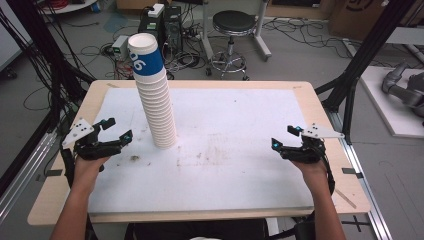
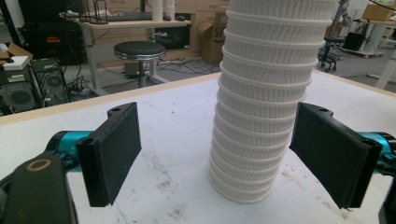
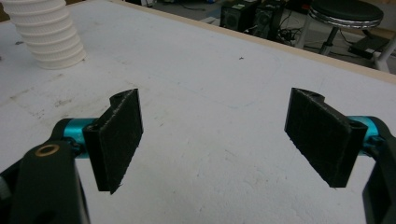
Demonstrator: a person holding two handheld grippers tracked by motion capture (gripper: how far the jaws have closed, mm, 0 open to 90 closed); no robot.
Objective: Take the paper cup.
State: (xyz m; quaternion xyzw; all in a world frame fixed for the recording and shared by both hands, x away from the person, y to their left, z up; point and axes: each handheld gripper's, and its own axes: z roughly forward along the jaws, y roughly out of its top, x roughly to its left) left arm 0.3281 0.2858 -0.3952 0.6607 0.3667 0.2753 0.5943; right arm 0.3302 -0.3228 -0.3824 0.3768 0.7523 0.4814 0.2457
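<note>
The left gripper (image 2: 217,154) has its 2 black jaws spread wide with nothing pinched; in the left gripper view the stack of white ribbed paper cups (image 2: 266,102) stands upright ahead of them, nearer the right-hand jaw and apart from both pads. The right gripper (image 3: 215,140) also has its jaws spread, with bare table between them; its own view catches the base of the stack far off at the upper left.

The high view adds what the gripper views cut off: the stack (image 1: 155,95) leans slightly, and its top cup wears a blue band with white figures that look like "96" turned on their side. The stack stands on the left half of the table, just beside the left gripper (image 1: 116,129) and well apart from the right gripper (image 1: 285,136), which sits near the right edge. Each gripper is held in a hand whose forearm comes in from the bottom, and each carries a grey 3-cornered plate.

The white table top (image 1: 240,115) is stained with brownish smudges near its middle and framed by a pale wooden border. Beyond it a black round stool (image 1: 233,22) stands on the grey floor among loose cables and computer cases (image 1: 165,25).
</note>
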